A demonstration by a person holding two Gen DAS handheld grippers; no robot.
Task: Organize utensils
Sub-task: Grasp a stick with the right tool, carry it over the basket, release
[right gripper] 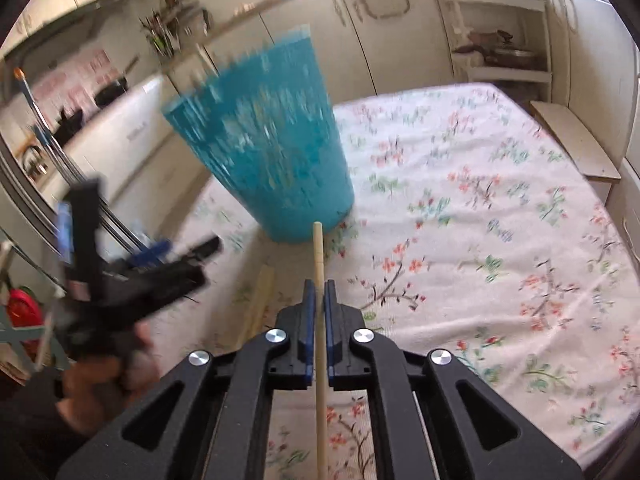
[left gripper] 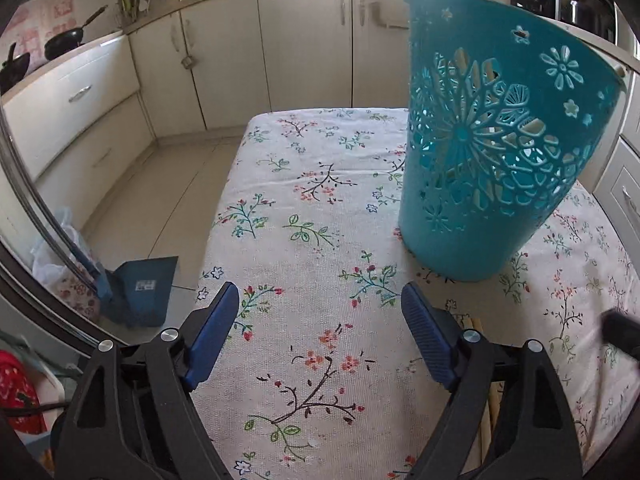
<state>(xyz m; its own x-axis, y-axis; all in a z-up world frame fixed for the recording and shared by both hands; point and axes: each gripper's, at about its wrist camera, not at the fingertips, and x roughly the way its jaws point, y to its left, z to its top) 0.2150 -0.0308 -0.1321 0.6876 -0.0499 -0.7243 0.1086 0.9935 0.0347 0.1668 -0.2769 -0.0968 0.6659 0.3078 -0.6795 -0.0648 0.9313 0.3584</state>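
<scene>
My landmark is the teal basket, a tall plastic holder with flower cut-outs, standing upright on the floral cloth that covers the desk. Through its cut-outs I can make out pale sticks already inside, though not how many.

Far left of the basket, off the desk, a blue dustpan sits on the floor tiles. Nearer, my left hand-held gripper hovers over the cloth just in front of the basket and a little left of it, its blue pads spread wide with nothing between them. In the right wrist view the same left hand-held gripper shows as a blurred dark shape to the left of the basket.

Directly in front of the basket, partly hidden under the left gripper's right finger, a few wooden chopsticks lie on the cloth; from the right wrist view they appear as pale sticks near the basket's base, apart from it.

My right hand-held gripper is closed tight on a single wooden chopstick, the pads pinching it on both sides. The chopstick runs straight forward along the fingers, and its tip points at the lower wall of the basket, appearing just short of it. The basket is motion-blurred in this view, so I cannot tell whether the tip touches it.
</scene>
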